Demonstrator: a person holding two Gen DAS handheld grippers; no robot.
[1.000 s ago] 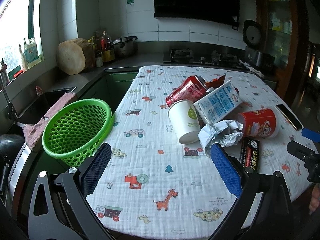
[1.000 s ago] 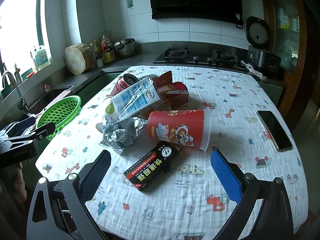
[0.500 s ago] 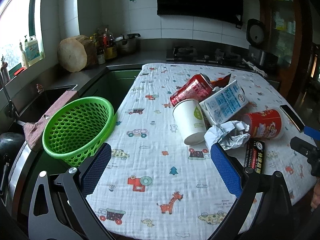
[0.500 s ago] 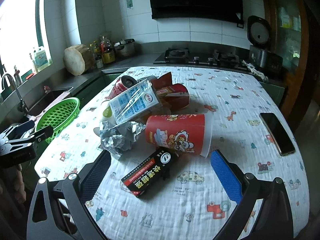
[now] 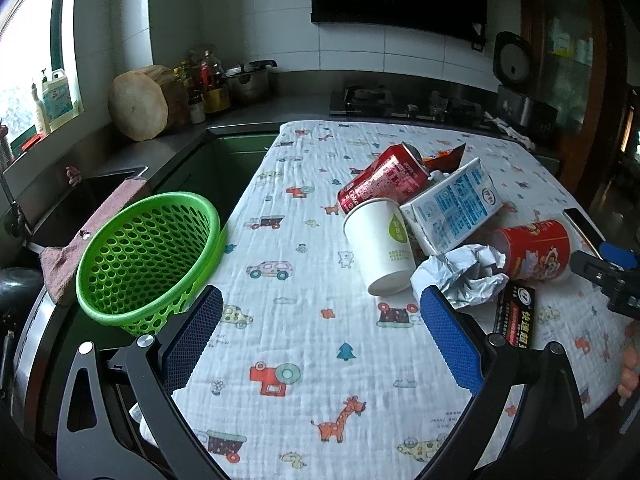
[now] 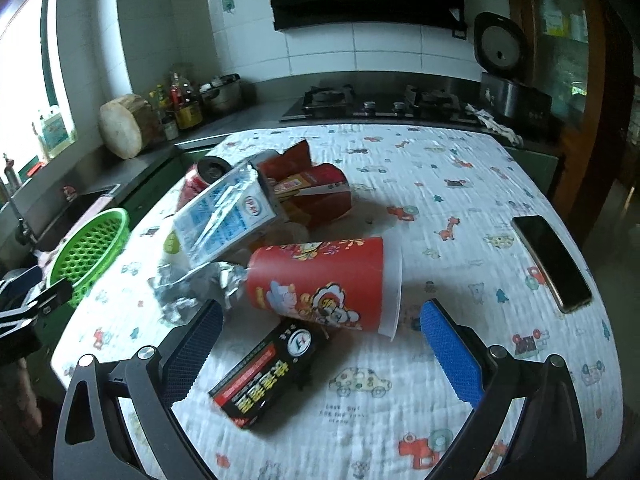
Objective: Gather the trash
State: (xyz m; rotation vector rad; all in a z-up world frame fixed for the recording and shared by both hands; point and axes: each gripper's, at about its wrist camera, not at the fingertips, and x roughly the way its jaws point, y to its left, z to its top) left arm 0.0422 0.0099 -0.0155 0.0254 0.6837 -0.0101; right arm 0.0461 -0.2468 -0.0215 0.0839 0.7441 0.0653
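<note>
A trash pile lies on the patterned tablecloth: a red soda can (image 5: 382, 186), a white paper cup (image 5: 380, 244) on its side, a blue-white milk carton (image 5: 452, 206), crumpled paper (image 5: 464, 274), a red printed cup (image 6: 320, 284) on its side, a black box (image 6: 266, 374) and a red snack carton (image 6: 316, 196). A green perforated basket (image 5: 148, 252) stands at the table's left edge. My left gripper (image 5: 320, 340) is open above the cloth, short of the paper cup. My right gripper (image 6: 320, 344) is open, with the black box and red cup between its fingers' lines, nothing held.
A phone (image 6: 550, 262) lies near the table's right edge. Behind the table is a counter with a gas hob (image 6: 380, 104), a wooden block (image 5: 140, 106), bottles and a pot. A sink (image 5: 72, 204) with a pink cloth (image 5: 92, 236) lies left of the basket.
Both grippers have moved forward towards the pile. The red cup and black box now sit closer in the right wrist view. Both stay open.
</note>
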